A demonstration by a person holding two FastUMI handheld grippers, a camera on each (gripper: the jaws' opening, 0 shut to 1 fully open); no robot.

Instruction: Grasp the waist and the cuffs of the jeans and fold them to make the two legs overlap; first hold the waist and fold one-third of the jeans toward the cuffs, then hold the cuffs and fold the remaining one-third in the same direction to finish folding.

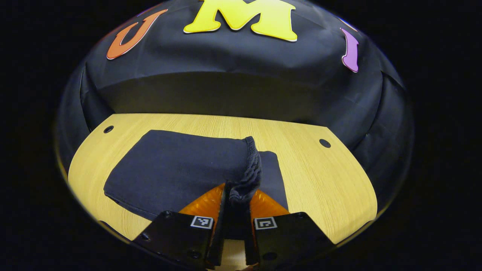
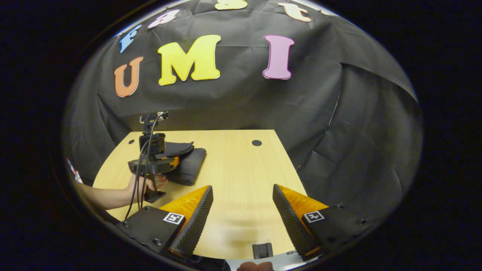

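The left gripper (image 1: pixel 238 203) fingers pinch the dark folded jeans' (image 1: pixel 177 165) gathered edge; lay it squarely toward nine o'clock. The right gripper (image 2: pixel 243 210) gapes empty.

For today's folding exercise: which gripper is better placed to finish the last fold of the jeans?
Left. The left gripper is shut on the jeans, lifting an edge. The right gripper hangs open over bare table.

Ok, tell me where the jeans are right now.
The jeans lie folded on the wooden table in the left gripper view, one bunched edge pinched in the left gripper. In the right gripper view they sit at the table's far left.
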